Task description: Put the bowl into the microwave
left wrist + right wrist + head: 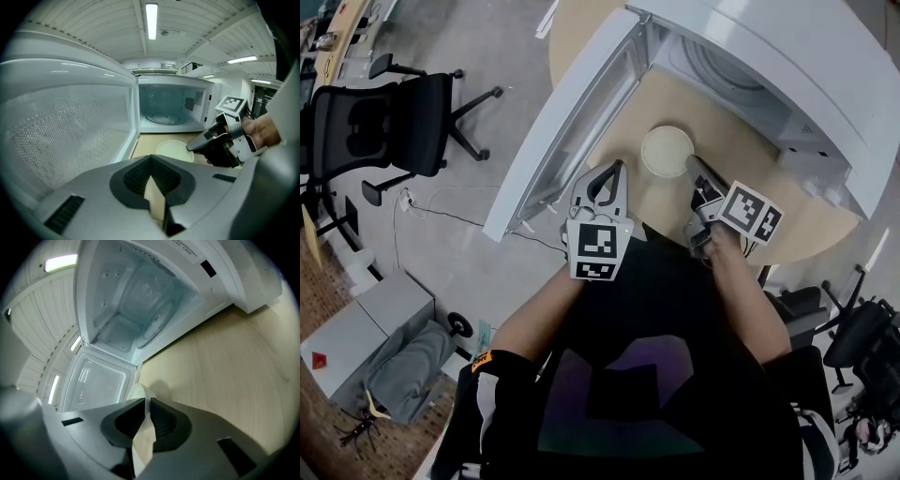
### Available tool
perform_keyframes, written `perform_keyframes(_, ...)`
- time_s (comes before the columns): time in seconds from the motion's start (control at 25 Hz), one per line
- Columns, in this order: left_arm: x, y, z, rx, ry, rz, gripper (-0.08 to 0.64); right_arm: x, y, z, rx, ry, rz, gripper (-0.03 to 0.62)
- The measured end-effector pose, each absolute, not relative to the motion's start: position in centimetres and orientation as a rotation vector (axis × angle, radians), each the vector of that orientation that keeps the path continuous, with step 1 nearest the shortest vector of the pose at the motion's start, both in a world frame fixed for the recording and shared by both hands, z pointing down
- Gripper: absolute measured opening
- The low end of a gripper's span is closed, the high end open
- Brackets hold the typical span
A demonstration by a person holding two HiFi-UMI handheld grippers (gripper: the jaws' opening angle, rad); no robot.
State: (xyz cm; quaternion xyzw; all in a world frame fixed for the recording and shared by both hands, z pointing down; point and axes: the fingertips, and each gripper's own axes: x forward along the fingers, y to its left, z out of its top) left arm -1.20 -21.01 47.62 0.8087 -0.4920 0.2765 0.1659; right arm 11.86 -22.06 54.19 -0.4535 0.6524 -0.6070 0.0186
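Two pads of the right gripper point(143, 403) are pinched narrow on the near-right rim of the bowl point(667, 151), whose pale wall stands between them in the right gripper view, so this gripper holds the task's thing. The bowl sits upright over the table point(748, 169), about midway between the table's near edge and the microwave point(787, 56) on its far side; whether it is lifted clear of the wood I cannot tell. The left gripper point(151, 161) hangs just beside the bowl on its left, jaws drawn together with only a sliver of tabletop showing between them and nothing held. The door point(567, 131) is swung wide toward the table's left edge, and the cavity with its glass turntable point(164, 118) faces the person. The cavity lies straight ahead of the right gripper, beyond the bowl, along the line its jaws point, so the carry looks like a short lift and push forward over the sill; a one-sided rim hold could let the bowl tip
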Motion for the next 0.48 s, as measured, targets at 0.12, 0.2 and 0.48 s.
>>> perform_keyframes(0.12, -1.3, -21.1, 47.5, 2.303, -1.407, 0.784, 0.044, 12.2, -22.6, 53.3, -1.403, 1.993, -1.861, 0.048)
perform_keyframes(0.2, -1.4, -21.0, 47.4, 2.301, -1.409, 0.782, 0.044, 12.4, -23.1, 52.6, -1.399, 1.975, -1.839, 0.048)
perform_keyframes(0.48, -0.9, -21.0, 46.7, 2.322, -1.401, 0.765, 0.044, 13.3, -24.5, 50.1, -1.384, 1.907, -1.767, 0.046)
